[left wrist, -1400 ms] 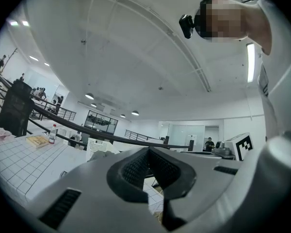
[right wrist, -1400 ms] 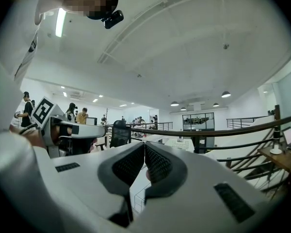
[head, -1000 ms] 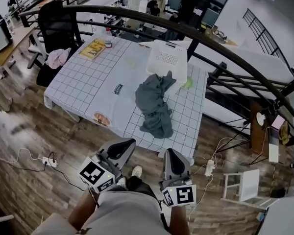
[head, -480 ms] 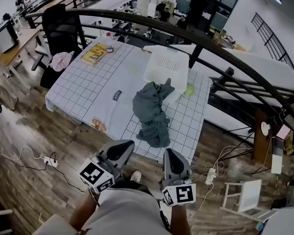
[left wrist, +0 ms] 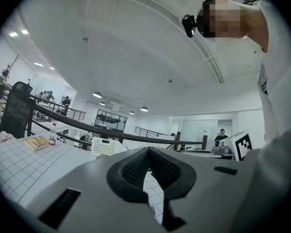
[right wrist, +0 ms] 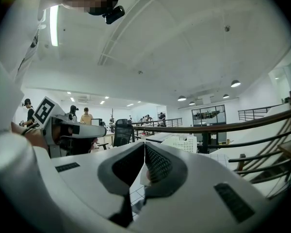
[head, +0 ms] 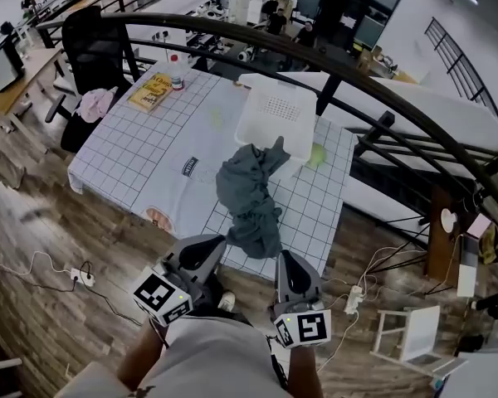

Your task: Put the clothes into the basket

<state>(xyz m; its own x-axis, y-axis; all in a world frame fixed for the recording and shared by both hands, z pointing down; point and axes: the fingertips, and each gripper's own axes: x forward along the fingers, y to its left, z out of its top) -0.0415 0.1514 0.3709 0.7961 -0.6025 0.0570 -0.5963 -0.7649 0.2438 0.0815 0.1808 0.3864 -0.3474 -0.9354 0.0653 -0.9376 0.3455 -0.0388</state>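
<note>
A crumpled grey-green heap of clothes point(head: 247, 196) lies on the checked table point(head: 141, 139), its top edge against the white perforated basket point(head: 275, 121) behind it. The basket also shows small and far off in the left gripper view point(left wrist: 105, 146) and in the right gripper view point(right wrist: 186, 142). My left gripper point(head: 206, 245) and right gripper point(head: 284, 260) are side by side just short of the table's near edge, below the clothes, both level. In their own views the left gripper point(left wrist: 148, 149) and right gripper point(right wrist: 144, 143) have their pads meeting with nothing between them.
A yellow book point(head: 149, 91) and a bottle point(head: 176, 70) sit at the table's far left. A black chair point(head: 95, 40) with a pink cloth point(head: 95, 104) stands left of it. A curved black railing point(head: 332, 56) runs behind. A power strip point(head: 79, 277) and cables lie on the floor.
The table and the clothes have come closer to both grippers, which stay shut and side by side. The clothes and basket have not been touched.
</note>
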